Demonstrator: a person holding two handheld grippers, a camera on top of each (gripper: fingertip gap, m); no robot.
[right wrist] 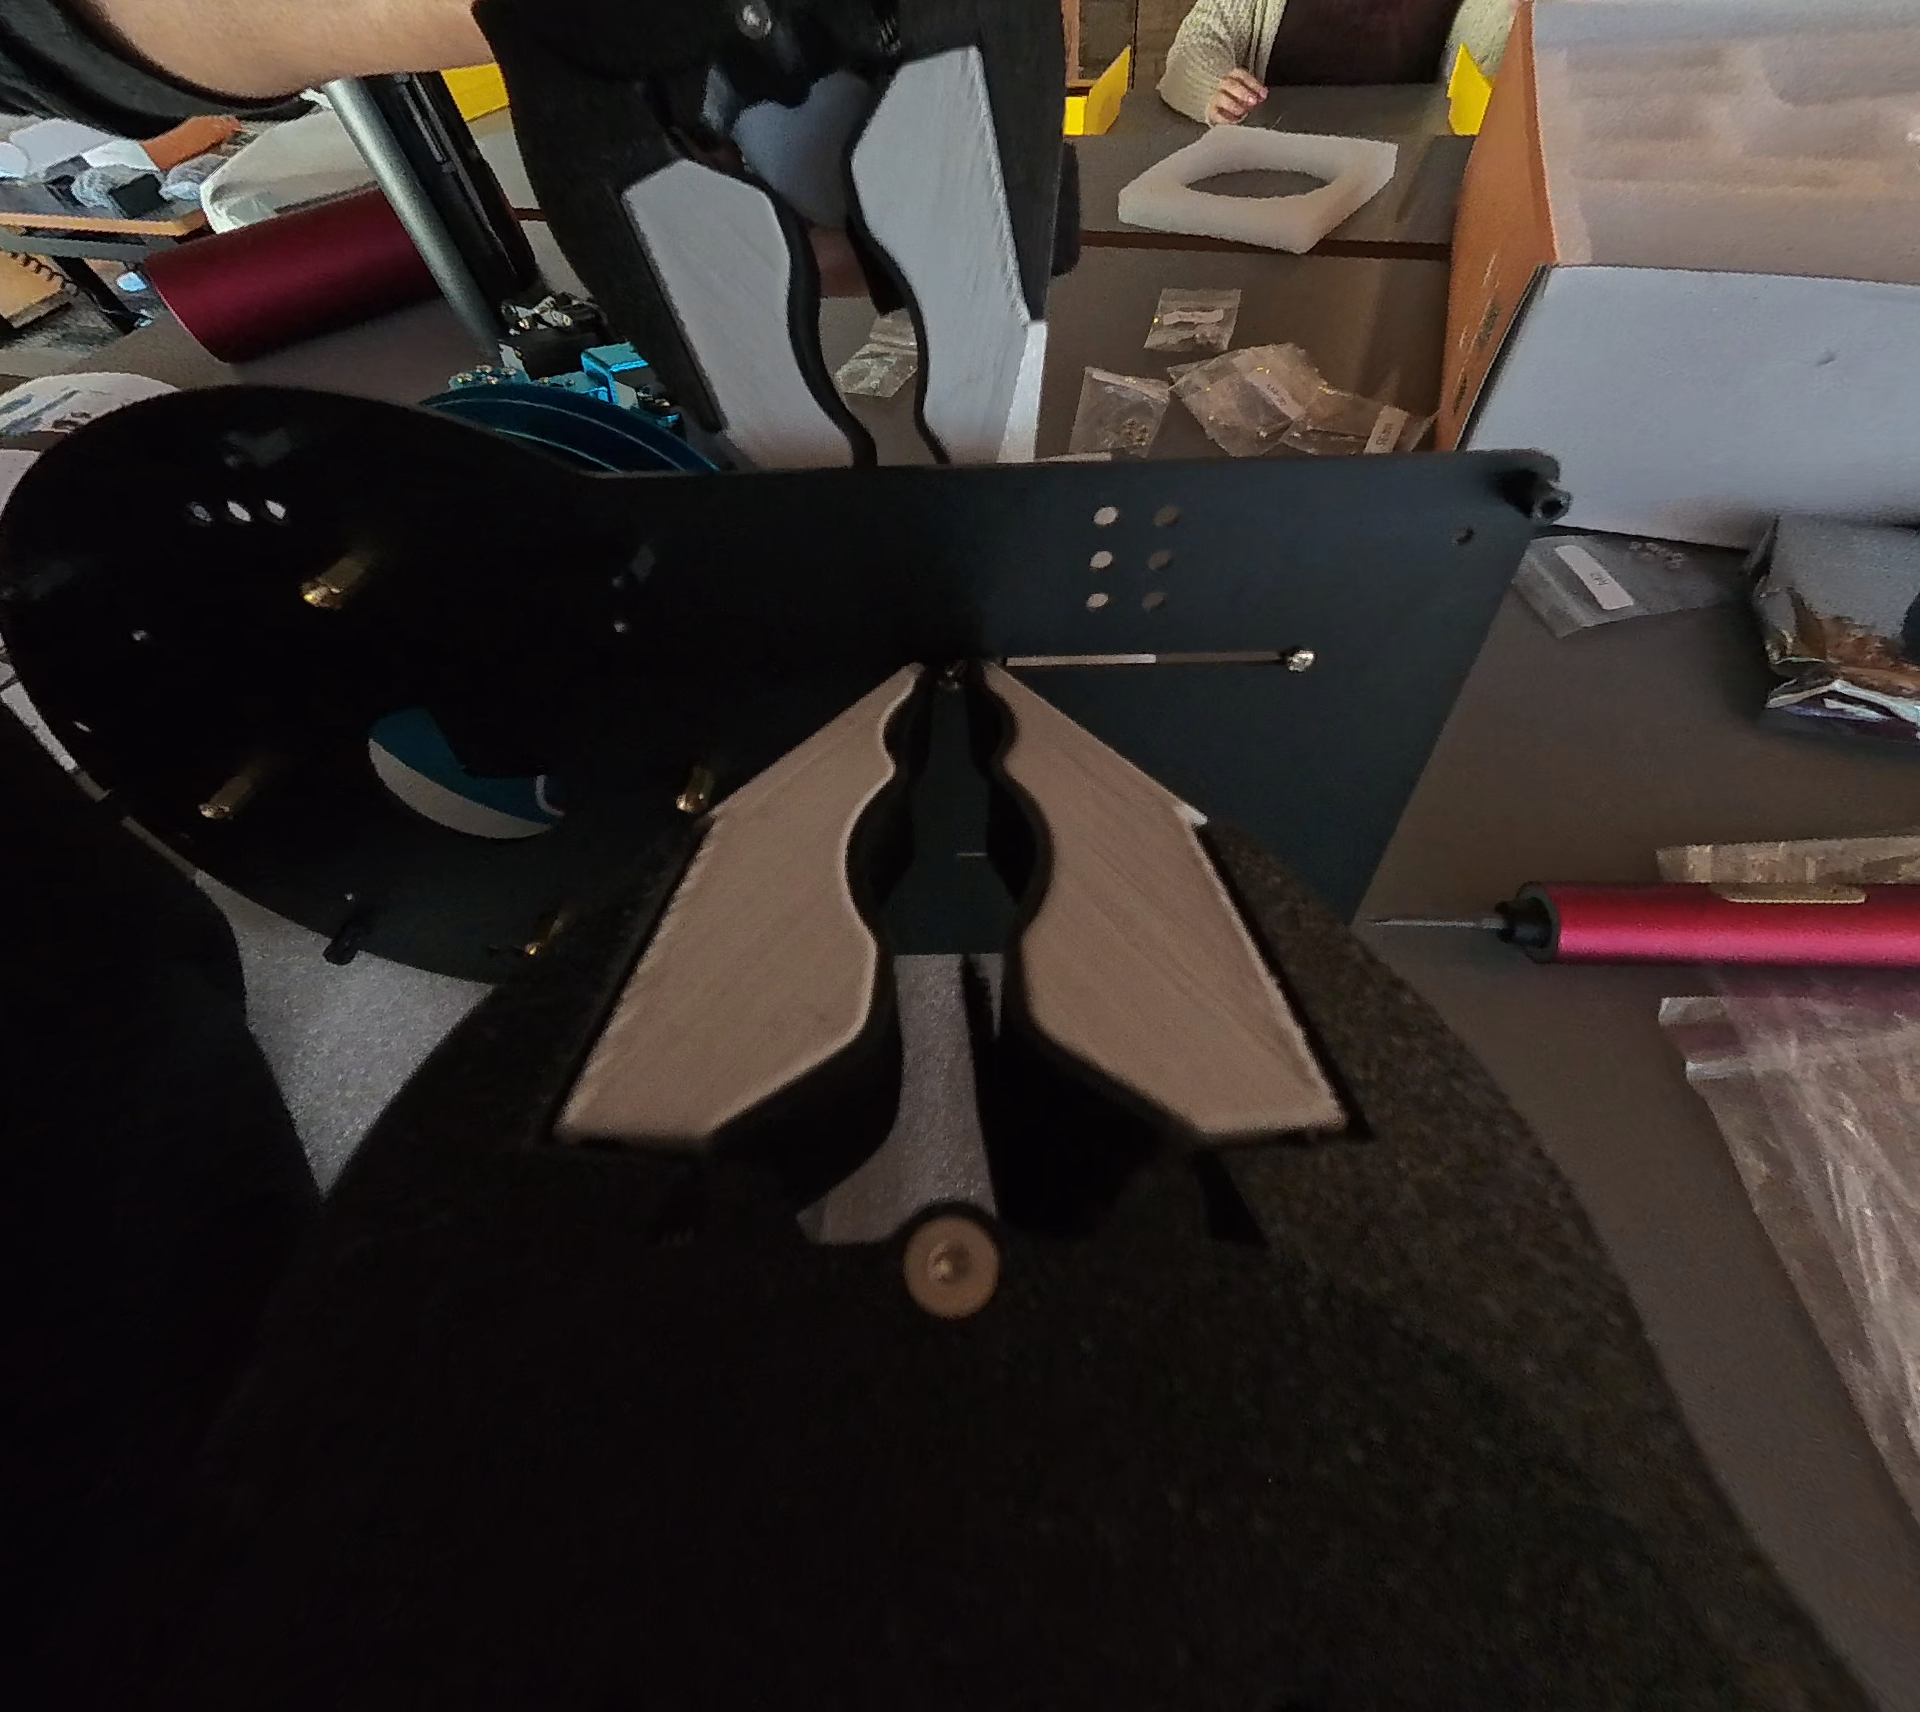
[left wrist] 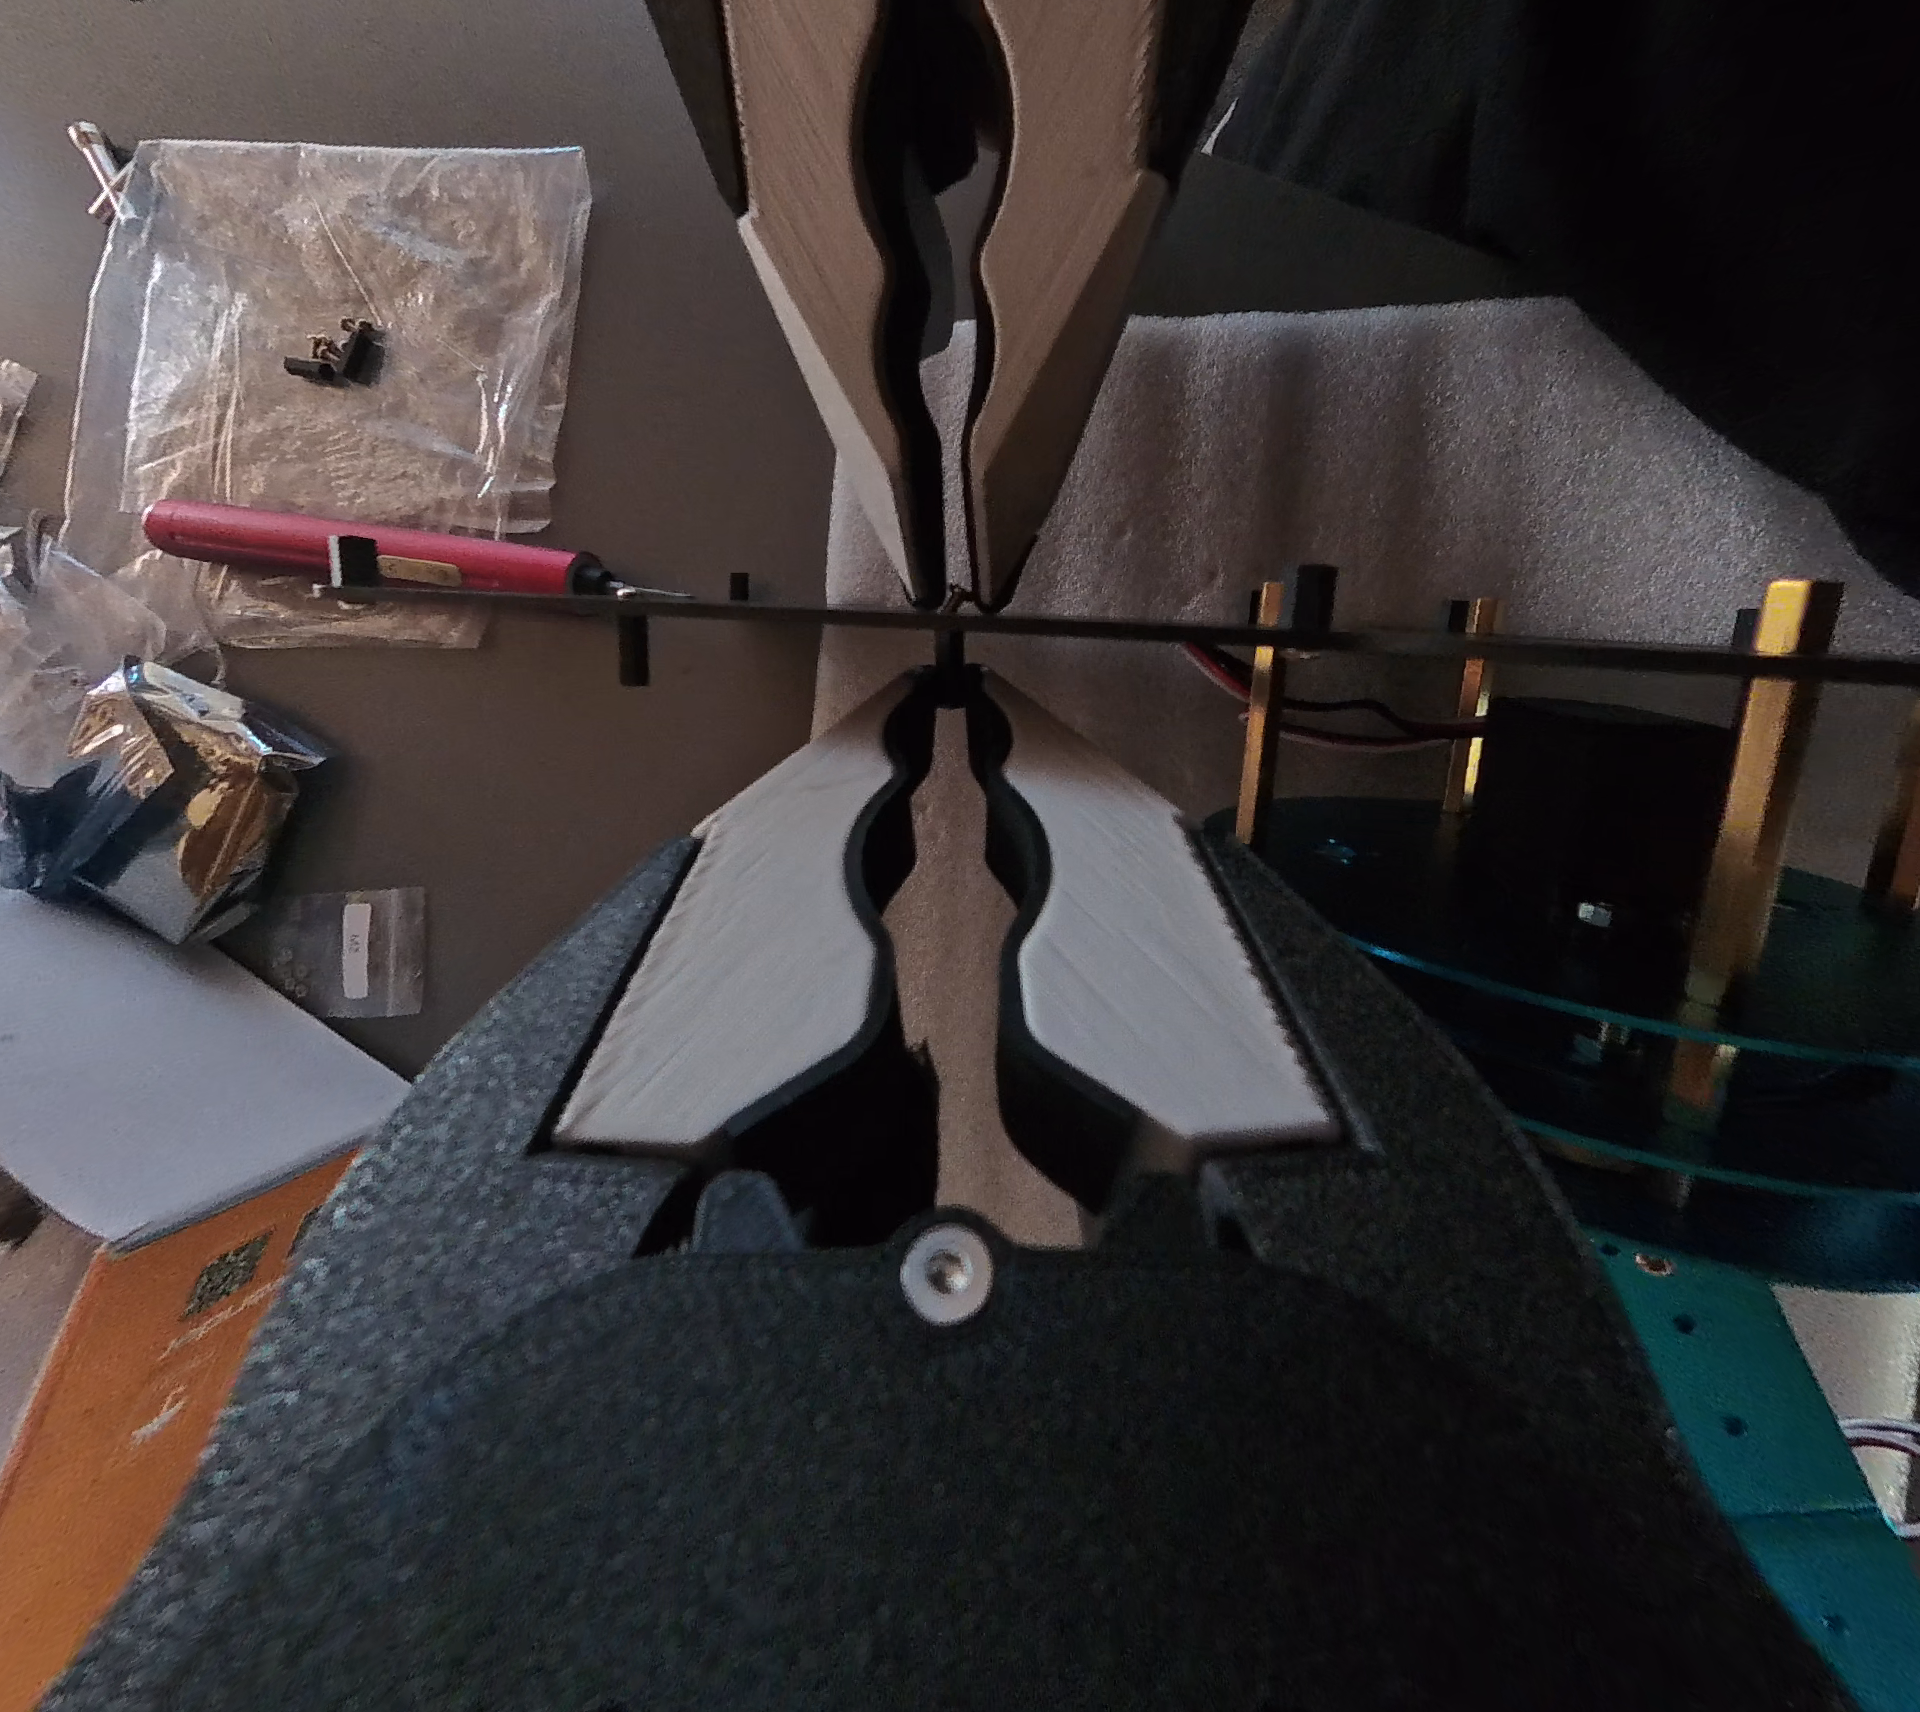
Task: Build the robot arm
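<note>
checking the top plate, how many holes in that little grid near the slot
6, in two columns of three on the black plate, just above the slot and the right hand-held gripper.

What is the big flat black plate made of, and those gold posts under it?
The flat black plate looks like thin rigid metal or acrylic with a matte finish: it has clean drilled holes and a very thin, straight edge. Which one, I cannot tell. The gold hexagonal posts look like brass: shiny, yellow and flat-sided.

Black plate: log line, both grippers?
left gripper: shut on standoff under black plate | right gripper: shut on screw above it | red screwdriver: on table
</note>
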